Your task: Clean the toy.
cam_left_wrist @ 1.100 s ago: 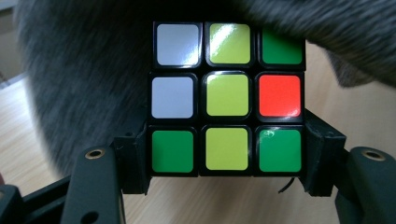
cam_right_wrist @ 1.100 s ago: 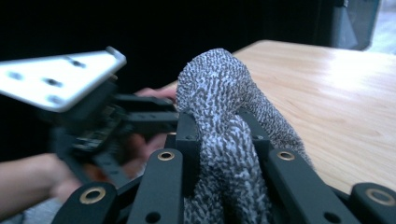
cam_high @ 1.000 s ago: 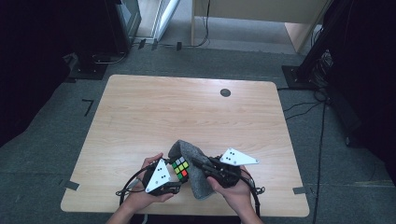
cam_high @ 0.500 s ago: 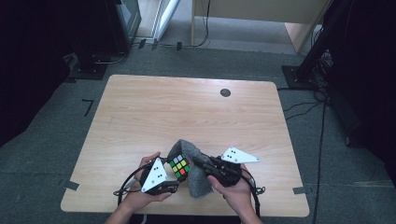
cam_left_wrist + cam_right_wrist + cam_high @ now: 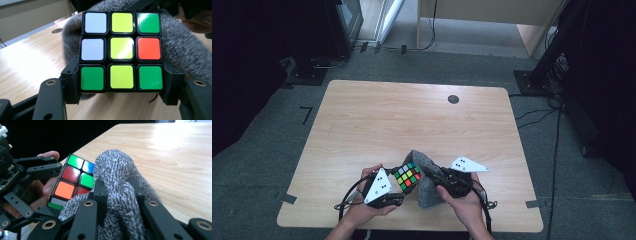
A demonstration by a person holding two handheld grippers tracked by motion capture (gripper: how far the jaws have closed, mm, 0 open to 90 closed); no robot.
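Over the bare wooden table (image 5: pixel 412 120) your left gripper (image 5: pixel 121 87) clamps the cube (image 5: pixel 121 51) by its bottom row alone while your right gripper (image 5: pixel 117 195) pinches the grey cloth (image 5: pixel 117 172) — rub too hard and the cube could twist loose.

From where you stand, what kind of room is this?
Probably a lab or workshop set up for recording, not a home: a bare wooden table on grey carpet, cables trailing across the floor, and black equipment stands around it.
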